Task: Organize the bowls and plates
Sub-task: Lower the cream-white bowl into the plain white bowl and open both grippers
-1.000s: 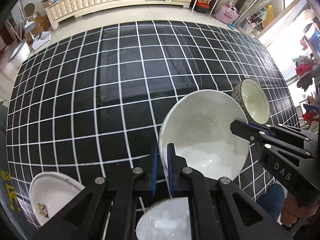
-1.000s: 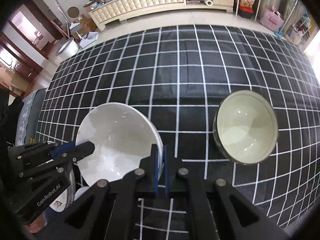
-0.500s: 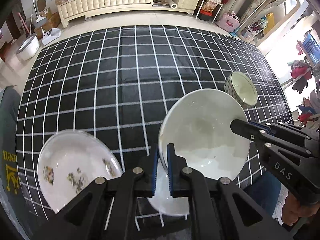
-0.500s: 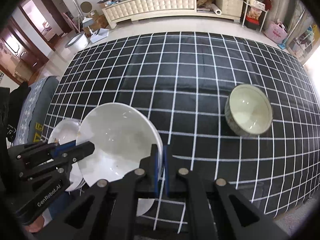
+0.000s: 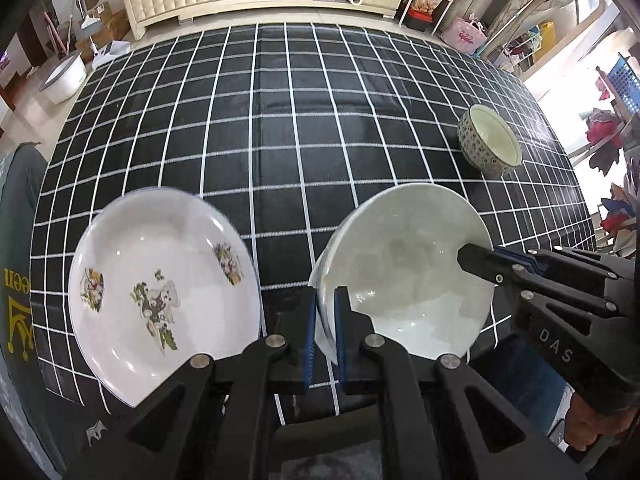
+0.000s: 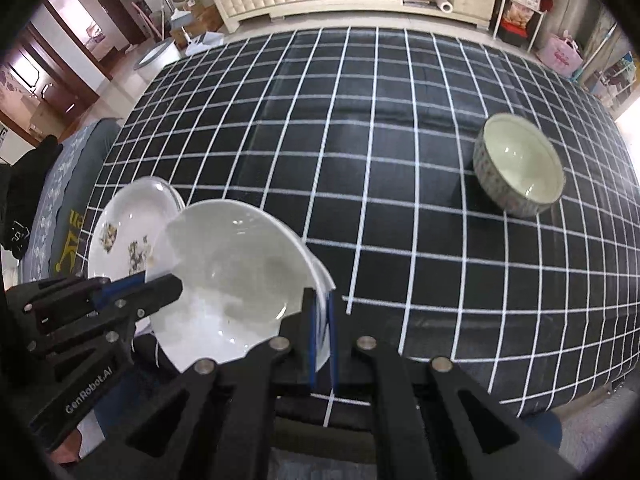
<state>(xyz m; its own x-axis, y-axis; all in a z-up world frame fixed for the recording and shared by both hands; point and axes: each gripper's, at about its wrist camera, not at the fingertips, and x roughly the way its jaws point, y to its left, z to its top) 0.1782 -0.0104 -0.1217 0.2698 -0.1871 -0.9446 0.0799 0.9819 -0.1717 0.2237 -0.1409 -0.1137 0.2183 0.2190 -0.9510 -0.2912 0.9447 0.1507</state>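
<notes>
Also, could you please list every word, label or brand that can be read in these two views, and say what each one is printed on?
"DAS": white letters on the right gripper, seen from the left wrist.
"GenRobot.AI": white letters on the left gripper, seen from the right wrist.
"een": yellow letters, cut off, on the dark cloth at the table's left edge, beside a crown emblem.
Pink bag on the floor: script too small to read.

The left gripper (image 5: 323, 334) is matte black plastic with triangular cut-outs, silver round screws at the linkage joints and blue pads lining its fingers (image 5: 308, 336). The right gripper (image 6: 321, 336) matches it, its side lettered "DAS" in white.
</notes>
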